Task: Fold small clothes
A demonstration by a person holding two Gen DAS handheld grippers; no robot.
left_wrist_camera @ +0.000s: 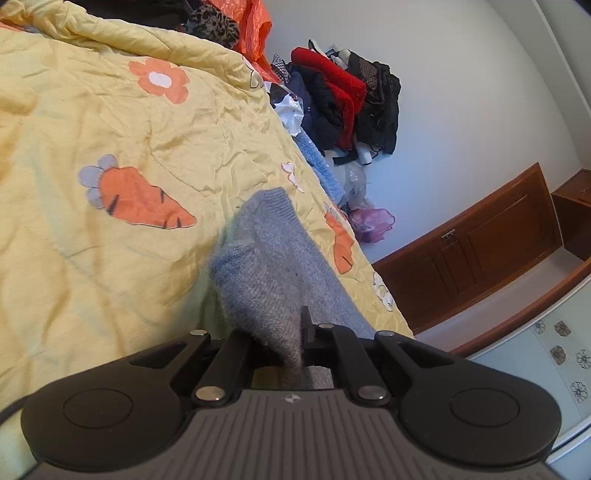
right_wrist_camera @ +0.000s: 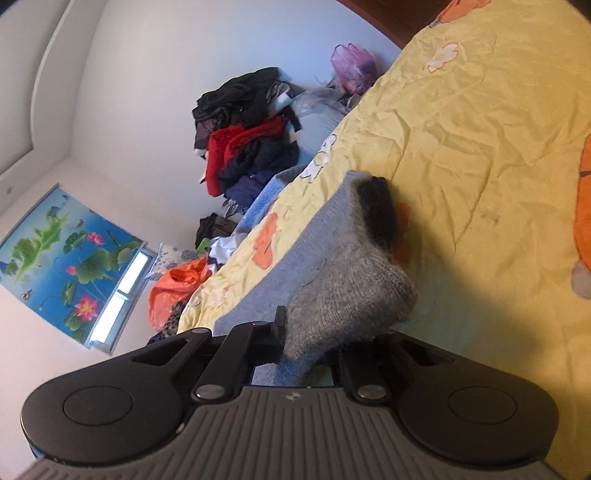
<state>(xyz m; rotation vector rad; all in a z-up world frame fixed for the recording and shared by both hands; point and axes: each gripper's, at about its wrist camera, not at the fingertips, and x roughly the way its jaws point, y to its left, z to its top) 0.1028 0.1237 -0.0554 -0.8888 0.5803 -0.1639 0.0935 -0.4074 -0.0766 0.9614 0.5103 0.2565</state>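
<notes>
A small grey knitted garment [left_wrist_camera: 266,258] lies on the yellow carrot-print bedspread [left_wrist_camera: 110,129]. My left gripper [left_wrist_camera: 291,343] is shut on one end of it, the knit bunched between the jaws. In the right wrist view the same grey garment [right_wrist_camera: 351,280] shows with a black cuff or lining [right_wrist_camera: 380,206] at its far end. My right gripper [right_wrist_camera: 303,347] is shut on its near end. The fingertips of both grippers are hidden in the knit.
A pile of black, red and navy clothes [left_wrist_camera: 343,103] is heaped against the white wall beyond the bed. An orange plastic bag [left_wrist_camera: 255,33] and a purple bag [left_wrist_camera: 369,221] lie nearby. A wooden cabinet [left_wrist_camera: 472,251] stands by the wall.
</notes>
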